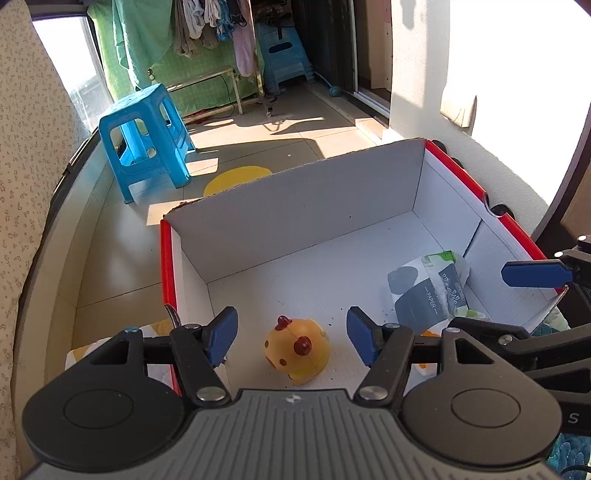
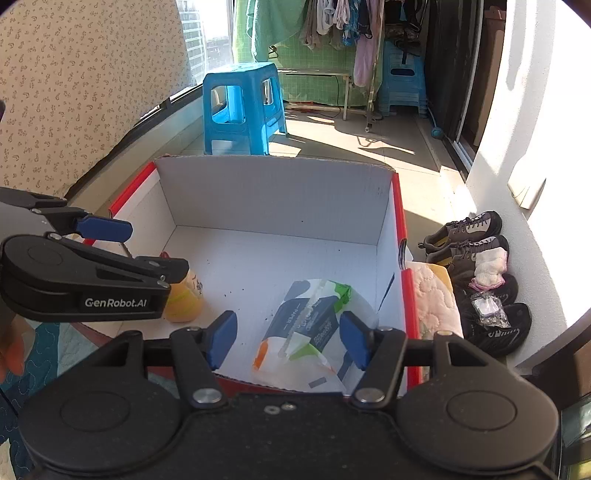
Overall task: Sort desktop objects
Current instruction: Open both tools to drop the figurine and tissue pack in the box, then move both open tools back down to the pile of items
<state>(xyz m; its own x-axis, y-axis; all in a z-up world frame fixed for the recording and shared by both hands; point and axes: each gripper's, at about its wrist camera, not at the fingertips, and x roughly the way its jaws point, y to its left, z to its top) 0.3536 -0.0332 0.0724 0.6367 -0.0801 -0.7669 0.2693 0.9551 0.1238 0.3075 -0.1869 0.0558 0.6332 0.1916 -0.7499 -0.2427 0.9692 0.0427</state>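
Observation:
A white cardboard box with red outer sides (image 1: 306, 206) (image 2: 273, 199) stands open in front of me. A yellow chick toy (image 1: 297, 349) lies on the box floor at its near left; in the right wrist view it (image 2: 184, 299) is partly hidden behind the left gripper. A tissue pack (image 1: 430, 291) (image 2: 310, 325) lies on the box floor at the near right. My left gripper (image 1: 291, 338) is open and empty just above the toy. My right gripper (image 2: 288, 341) is open and empty above the tissue pack.
A blue plastic stool (image 1: 147, 140) (image 2: 243, 107) stands on the tiled floor behind the box. Several shoes (image 2: 476, 266) line the wall to the right. A drying rack with hanging clothes (image 2: 343, 29) is at the back. A quilted cloth (image 2: 432, 295) lies beside the box's right side.

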